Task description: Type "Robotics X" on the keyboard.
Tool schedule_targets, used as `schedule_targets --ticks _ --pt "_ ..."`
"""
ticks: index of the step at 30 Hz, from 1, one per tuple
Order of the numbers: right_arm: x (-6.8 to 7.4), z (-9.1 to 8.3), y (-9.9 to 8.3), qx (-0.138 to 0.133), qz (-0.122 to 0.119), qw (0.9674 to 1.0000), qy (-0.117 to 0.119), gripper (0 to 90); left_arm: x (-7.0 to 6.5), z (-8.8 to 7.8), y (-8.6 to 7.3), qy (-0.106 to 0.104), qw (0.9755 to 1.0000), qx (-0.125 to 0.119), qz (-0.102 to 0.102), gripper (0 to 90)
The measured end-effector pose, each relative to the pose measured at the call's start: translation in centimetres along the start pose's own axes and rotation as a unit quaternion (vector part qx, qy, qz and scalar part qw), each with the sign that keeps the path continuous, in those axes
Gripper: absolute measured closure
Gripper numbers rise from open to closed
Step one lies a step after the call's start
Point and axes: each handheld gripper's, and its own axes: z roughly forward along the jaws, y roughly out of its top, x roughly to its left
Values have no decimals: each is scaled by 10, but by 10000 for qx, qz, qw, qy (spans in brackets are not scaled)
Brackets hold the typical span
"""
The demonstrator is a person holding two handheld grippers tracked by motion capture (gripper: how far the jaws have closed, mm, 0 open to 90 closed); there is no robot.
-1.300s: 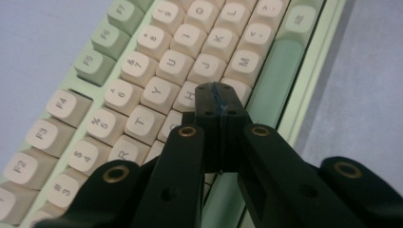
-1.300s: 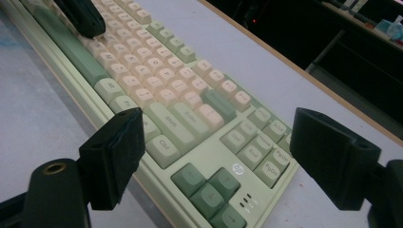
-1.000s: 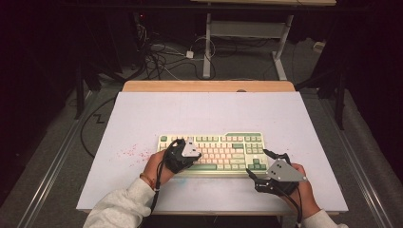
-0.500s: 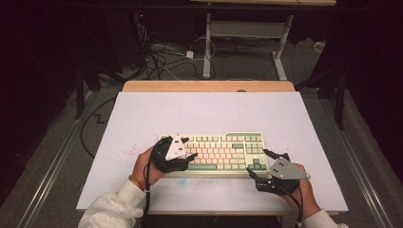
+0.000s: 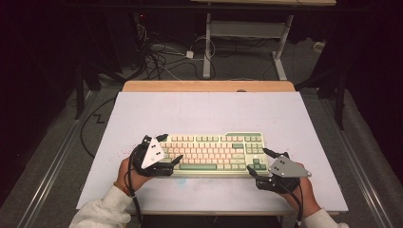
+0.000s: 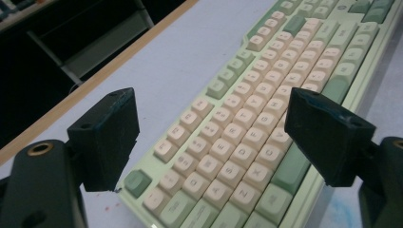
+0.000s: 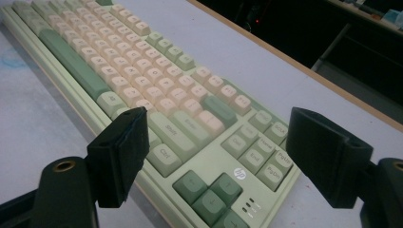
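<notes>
- The keyboard (image 5: 216,153), green and cream, lies flat on the white tabletop (image 5: 204,111), near its front edge and roughly centred between the two hands.
- The left tool (image 5: 172,150) sits at the keyboard's left end in the high view, held by the left hand (image 5: 129,172). Its jaws have just been opening and now stand wide.
- In the left gripper view the left tool (image 6: 211,137) frames the left end of the keyboard (image 6: 266,109): one jaw is over bare tabletop (image 6: 190,57) just beside the keyboard's corner, the other over the near edge by the bottom key row. Neither pad presses on a key; nothing is gripped.
- The right tool (image 5: 260,164) is at the keyboard's right front corner in the high view, held by the right hand (image 5: 299,192). Its jaws also stand wide.
- In the right gripper view the right tool (image 7: 223,161) has the arrow keys (image 7: 206,190) and the right end of the keyboard (image 7: 142,71) between its jaws, one jaw near the front edge, the other off the right end over the tabletop (image 7: 28,133). It holds nothing.
- Cables (image 5: 164,54) lie on the floor beyond the tabletop's far wooden edge (image 5: 209,86).
</notes>
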Motion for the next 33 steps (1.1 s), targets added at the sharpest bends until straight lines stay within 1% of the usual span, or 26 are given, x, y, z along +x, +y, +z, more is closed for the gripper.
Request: schedule_targets --ticks 2,4,6,8,10,11,12,13,14,15,16,18,19,20,21,22,23,24,25,26,27,28,29,30,31,33 --pt "-2 2 4 -11 92 9999 40 237 3 -6 -7 103 9999 45 -54 180" --pt "-3 3 7 -29 97 9999 48 247 5 -13 -15 148 9998 63 -134 180" --pt "-3 4 8 -19 109 9999 53 251 6 -19 -23 234 9995 102 -162 180" --pt "-4 6 12 -40 101 9999 69 271 6 -24 -31 262 9993 138 -229 180" --pt "-6 10 19 -55 114 9998 121 291 5 -29 -38 341 9990 161 -234 180" --pt "-6 10 19 -55 114 9998 121 291 5 -31 -40 376 9988 209 -216 180" --pt "-6 12 21 -48 108 9998 137 315 4 -32 -43 411 9986 270 -204 179" --pt "-6 14 23 -31 94 9998 194 337 4 -34 -46 425 9984 293 -232 179" --pt "-6 16 25 -6 73 9997 241 341 3 -37 -48 417 9984 298 -257 179" --pt "-5 21 29 34 23 9995 307 437 2 -38 -51 429 9982 315 -266 179" --pt "-4 24 31 86 13 9992 401 445 2 -40 -53 436 9981 316 -290 179" --pt "-3 27 33 109 -29 9990 426 451 1 -43 -56 429 9979 342 -341 179" --pt "-3 30 35 144 -45 9989 433 484 1 -44 -57 431 9978 343 -369 179" --pt "-3 33 37 185 -30 9986 504 516 1 -45 -58 413 9977 355 -408 179" --pt "-2 36 39 222 -18 9983 542 521 1 -45 -59 417 9976 374 -399 180" --pt "-2 39 41 248 -26 9981 560 549 0 -46 -60 413 9976 386 -403 179" --pt "0 45 45 313 -69 9971 697 599 0 -46 -61 393 9976 417 -394 179" --pt "0 45 45 313 -69 9971 697 599 0 -45 -61 390 9975 444 -377 179" --pt "1 50 47 358 -76 9963 772 644 -1 -45 -62 403 9974 461 -372 179" --pt "2 53 49 407 -67 9957 825 660 0 -44 -62 391 9974 469 -387 179" --pt "2 53 49 407 -67 9957 825 660 0 -44 -62 375 9974 465 -402 179" --pt "3 59 51 476 -86 9950 869 714 0 -43 -62 380 9973 469 -409 179" --pt "3 62 52 506 -60 9944 921 741 -1 -43 -62 369 9974 473 -409 180" --pt "4 65 53 525 -68 9938 976 757 -1 -43 -62 369 9974 473 -409 179" --pt "4 67 54 529 -82 9938 972 760 -1 -42 -63 355 9974 475 -418 179" --pt "5 72 56 574 -86 9928 1044 805 -1 -42 -63 347 9974 482 -412 179"
